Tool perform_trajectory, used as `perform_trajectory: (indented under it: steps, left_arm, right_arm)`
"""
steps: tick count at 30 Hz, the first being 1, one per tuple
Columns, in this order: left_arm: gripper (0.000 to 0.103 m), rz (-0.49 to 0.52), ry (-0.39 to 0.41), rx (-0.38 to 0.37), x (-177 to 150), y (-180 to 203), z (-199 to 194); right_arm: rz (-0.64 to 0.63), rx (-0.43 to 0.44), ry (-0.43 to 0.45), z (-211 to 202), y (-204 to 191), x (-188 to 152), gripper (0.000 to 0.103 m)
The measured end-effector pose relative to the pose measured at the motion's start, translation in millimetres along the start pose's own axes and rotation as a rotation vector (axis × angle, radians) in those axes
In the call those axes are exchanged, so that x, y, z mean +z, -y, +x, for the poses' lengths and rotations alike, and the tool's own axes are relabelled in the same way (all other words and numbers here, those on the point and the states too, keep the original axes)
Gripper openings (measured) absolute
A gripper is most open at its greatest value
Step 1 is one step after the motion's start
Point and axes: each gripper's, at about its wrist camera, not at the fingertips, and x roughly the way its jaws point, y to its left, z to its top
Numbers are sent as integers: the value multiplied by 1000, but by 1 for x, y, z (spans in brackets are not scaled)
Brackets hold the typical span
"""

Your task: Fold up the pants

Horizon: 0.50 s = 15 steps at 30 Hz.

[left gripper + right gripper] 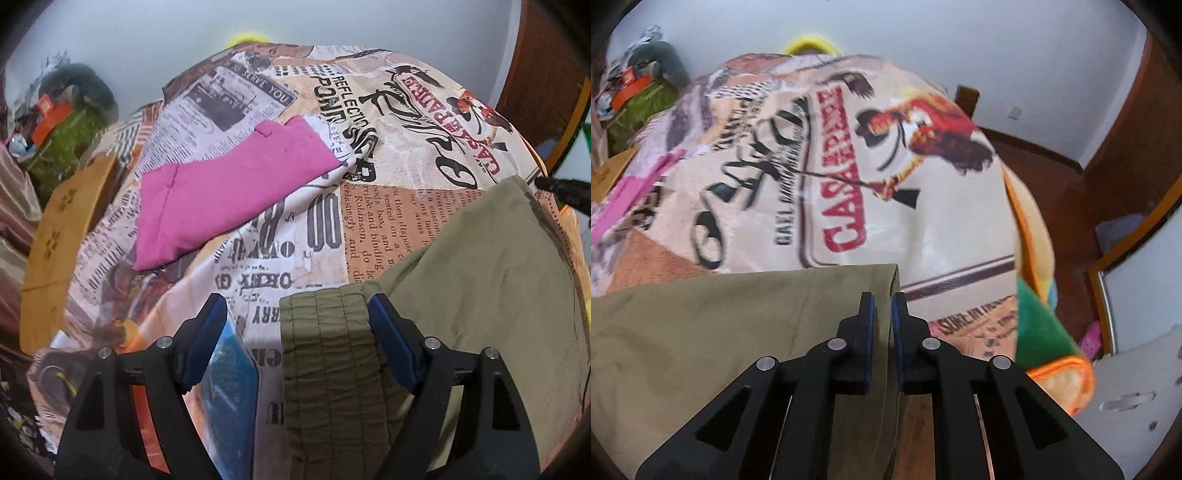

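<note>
Olive-green pants [480, 277] lie on a bed cover printed like old newspapers [295, 240]. Their ribbed elastic waistband [325, 350] runs up between the fingers of my left gripper [297, 301]. That gripper is open: the right pad touches the band's edge, while the left pad stands clear over the cover. In the right wrist view, my right gripper [882, 299] is shut on a folded edge of the olive pants [720, 325] near their far corner. A strip of olive cloth shows between its pads.
A folded pink garment [229, 192] lies further back on the cover. A cardboard box [55, 240] and green clutter [66, 140] sit to the left. The bed's right edge, with an orange and green blanket [1045, 314], drops to a brown floor [1052, 177].
</note>
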Motion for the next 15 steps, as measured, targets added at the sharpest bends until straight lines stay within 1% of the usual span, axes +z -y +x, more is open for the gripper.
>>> perform_trajectory:
  steps: [2,4,6,7,10,12,14,15]
  left_arm:
    - [80,15,16,13,0,2,-9]
    - [80,25,38,5,2,3,-23]
    - [80,26,60,-7,3,4,-36]
    - [80,27,76,-16,5,4,-44]
    - [80,30,114,-38,8,7,-65]
    - [80,30,124,-63,10,10,-73]
    - [80,33,125,-91,9,14,-77]
    - [80,37,122,-97,7,16,-77]
  right_arm:
    - [-19,16,21,-15,-5,0,11]
    - [-38,50,56,-35,-12,-1,17]
    - [-57,91,98,-55,-21,-1,26]
    - [-59,109,111,-61,-26,-1,28]
    - [-56,163,153,-83,-44,0,41]
    - [-39,228,174,-95,-55,0,55]
    - [-17,289,183,-103,-66,-3,60]
    - [-12,320,179,-104,-72,-4,60]
